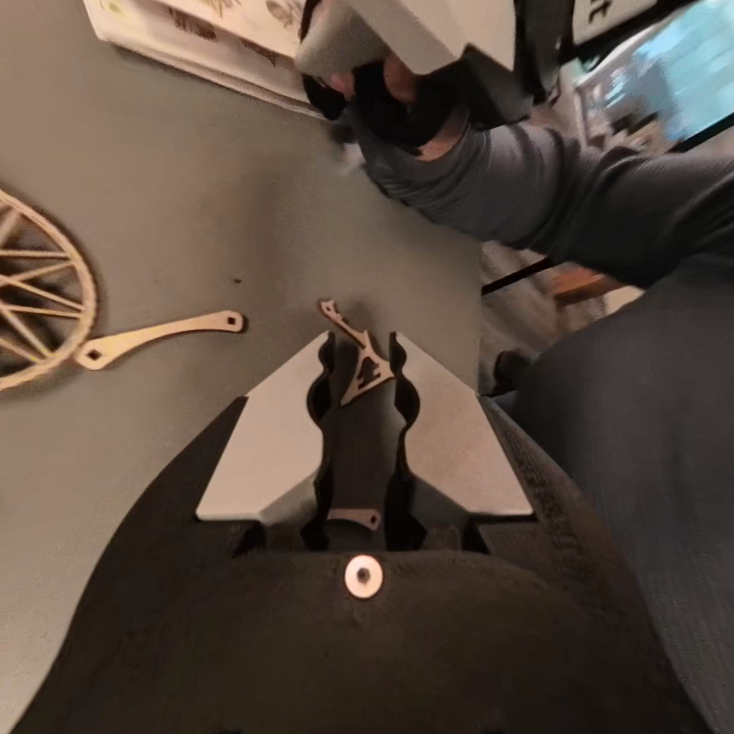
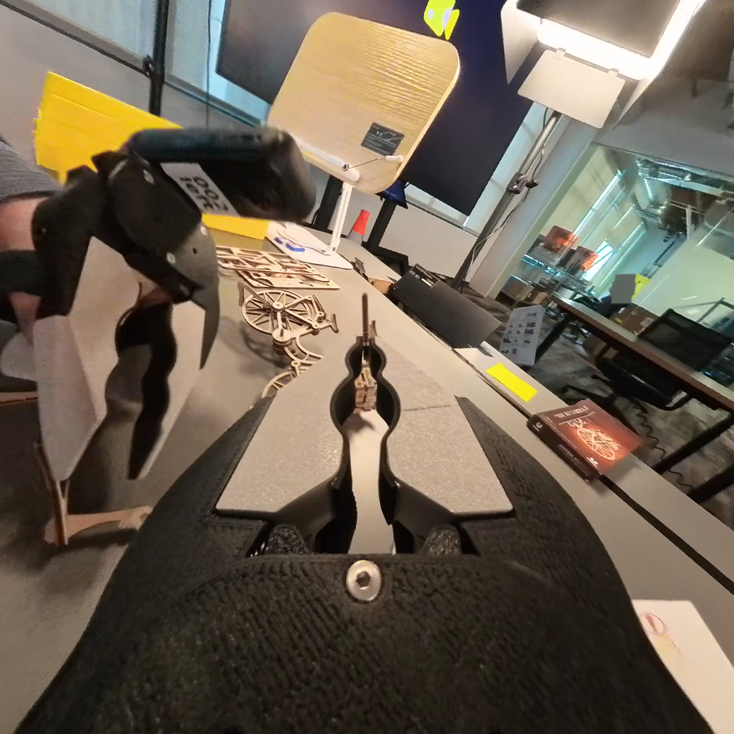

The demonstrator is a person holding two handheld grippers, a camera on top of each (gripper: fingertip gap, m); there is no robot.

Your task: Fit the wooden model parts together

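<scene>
Left wrist view, going left to right: the spoked wheel [image 1: 35, 294] sits at the far left edge of the table [image 1: 167, 167], then the long lever [image 1: 159, 339] with a square hole at each end lies flat, one end just beside the wheel's rim. Next comes the bit that matters, the little arrow piece [image 1: 363, 357]. It lies flat on the table right under my left gripper [image 1: 361, 337], between the two tips. My fingers [image 1: 278, 417] there are spread apart and holding nothing. The piece's long axis runs diagonally, thin end pointing up-left and past the tips, wide end down-right, nearly touching the right finger. So it's skewed to my closing line, and I reckon I'd need to twist the wrist a bit before pinching or it'll just swivel out.

Right wrist view: my left gripper shows on the left, pointing down at the table. Farther back lies the half-built bike [image 2: 290, 317]. In the middle, my right gripper [image 2: 364, 349] is clamped on a small stacked assembly [image 2: 364, 387] with a thin dark pin [image 2: 364, 313] sticking out forward past the tips, held up off the table.

Left hand is clearly the nearer one to the arrow piece; right is busy.
</scene>
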